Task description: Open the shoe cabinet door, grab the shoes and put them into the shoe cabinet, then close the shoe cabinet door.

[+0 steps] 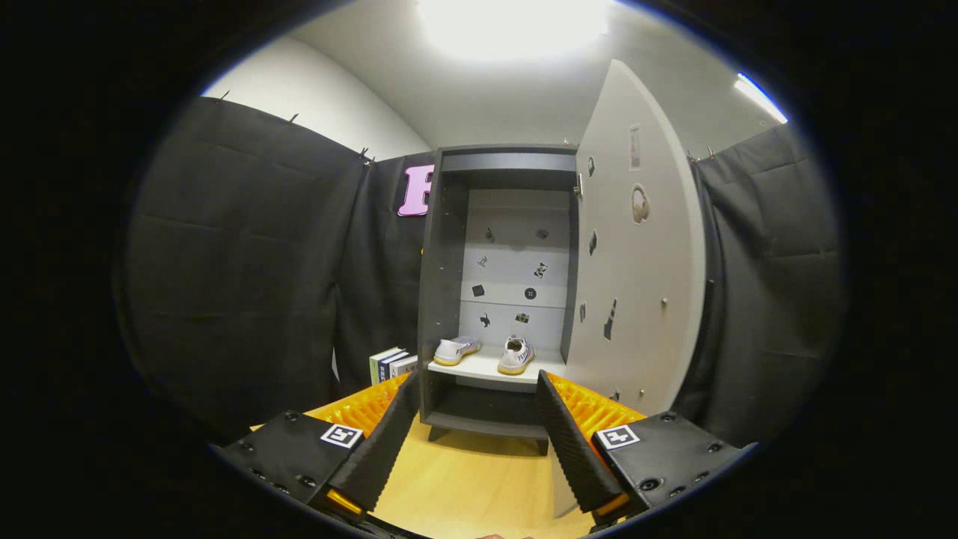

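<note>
A tall grey shoe cabinet point(441, 284) stands ahead of me on the wooden floor, its white door point(636, 277) swung wide open to the right. Two white shoes with tan soles rest on the light shelf point(479, 368) inside: the left shoe point(456, 349) lies turned sideways, the right shoe point(516, 355) points its heel toward me. My gripper point(477, 391) is open, nothing between its fingers, held back from the cabinet with the lower compartment seen between the fingertips.
Some books point(392, 364) stand upright on the floor just left of the cabinet. Black cloth walls close in on both sides. Small stickers dot the cabinet's back panel and the door's inner face. Wooden floor point(471, 479) lies between me and the cabinet.
</note>
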`<state>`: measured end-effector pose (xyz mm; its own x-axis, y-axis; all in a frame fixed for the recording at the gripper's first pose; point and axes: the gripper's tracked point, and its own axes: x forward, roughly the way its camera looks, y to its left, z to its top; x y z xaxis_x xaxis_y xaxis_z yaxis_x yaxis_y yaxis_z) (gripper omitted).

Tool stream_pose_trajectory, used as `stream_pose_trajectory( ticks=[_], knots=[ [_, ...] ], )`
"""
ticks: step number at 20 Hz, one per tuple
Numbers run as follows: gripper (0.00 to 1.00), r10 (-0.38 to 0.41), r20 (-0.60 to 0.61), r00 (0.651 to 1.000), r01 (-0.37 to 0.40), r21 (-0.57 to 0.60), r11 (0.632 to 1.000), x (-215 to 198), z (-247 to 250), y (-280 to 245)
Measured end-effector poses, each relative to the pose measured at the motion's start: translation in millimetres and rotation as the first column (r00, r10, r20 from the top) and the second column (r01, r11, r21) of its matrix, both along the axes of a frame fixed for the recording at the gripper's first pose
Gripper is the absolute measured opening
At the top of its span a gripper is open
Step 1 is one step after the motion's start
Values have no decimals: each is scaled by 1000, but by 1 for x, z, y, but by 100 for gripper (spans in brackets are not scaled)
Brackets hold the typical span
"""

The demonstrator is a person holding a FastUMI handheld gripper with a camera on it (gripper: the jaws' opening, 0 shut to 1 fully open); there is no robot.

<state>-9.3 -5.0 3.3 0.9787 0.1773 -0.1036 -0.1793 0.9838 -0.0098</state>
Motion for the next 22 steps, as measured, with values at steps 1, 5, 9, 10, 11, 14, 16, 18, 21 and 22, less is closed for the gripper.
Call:
stream_pose_trajectory(
  ticks=[1,5,9,10,11,14,16,18,21,22],
  knots=[
    [98,-3,-7,1000,3,5,1000,-5,-2,-9],
    [97,-13,-4,1000,13,46,999,-21,-4,-65],
    [97,-44,14,999,43,61,997,-21,0,-139],
    [97,-58,16,998,57,65,996,-18,0,-159],
    [97,-67,17,998,66,74,995,-13,1,-177],
    [97,-56,8,998,55,96,994,13,-11,-201],
    [97,-47,10,999,46,91,995,29,-13,-215],
    [97,-50,17,999,48,91,995,43,-6,-223],
    [97,-50,7,999,49,113,992,72,-7,-229],
    [97,-50,3,999,49,121,991,81,-6,-229]
  ],
)
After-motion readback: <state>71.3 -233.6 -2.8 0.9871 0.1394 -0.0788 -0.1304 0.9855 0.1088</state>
